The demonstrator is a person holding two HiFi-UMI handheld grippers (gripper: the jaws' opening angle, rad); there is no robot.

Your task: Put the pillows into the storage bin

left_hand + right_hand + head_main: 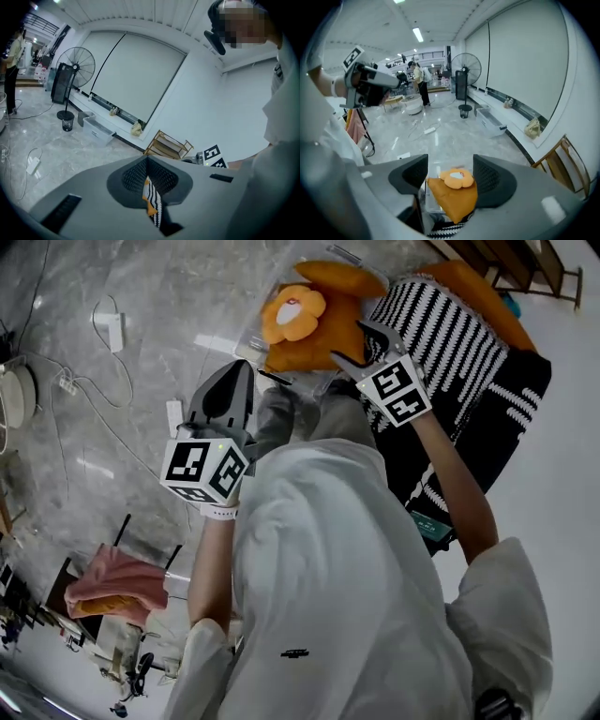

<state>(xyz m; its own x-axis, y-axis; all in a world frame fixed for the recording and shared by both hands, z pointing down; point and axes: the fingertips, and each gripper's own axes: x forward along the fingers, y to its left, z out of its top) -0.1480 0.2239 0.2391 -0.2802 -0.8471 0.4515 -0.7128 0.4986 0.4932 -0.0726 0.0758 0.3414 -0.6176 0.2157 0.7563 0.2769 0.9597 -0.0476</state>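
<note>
Orange pillow [323,338] in bin [249,334]; left gripper [244,371] closed, right gripper [351,343] wide, empty. We should pinch striped pillow [450,334], 1 o'clock, by its edge.

An orange pillow [314,329] with a flower face sits in the clear bin [249,336] at top centre. A black-and-white striped pillow [450,334] lies just right of it, in the upper right.
</note>
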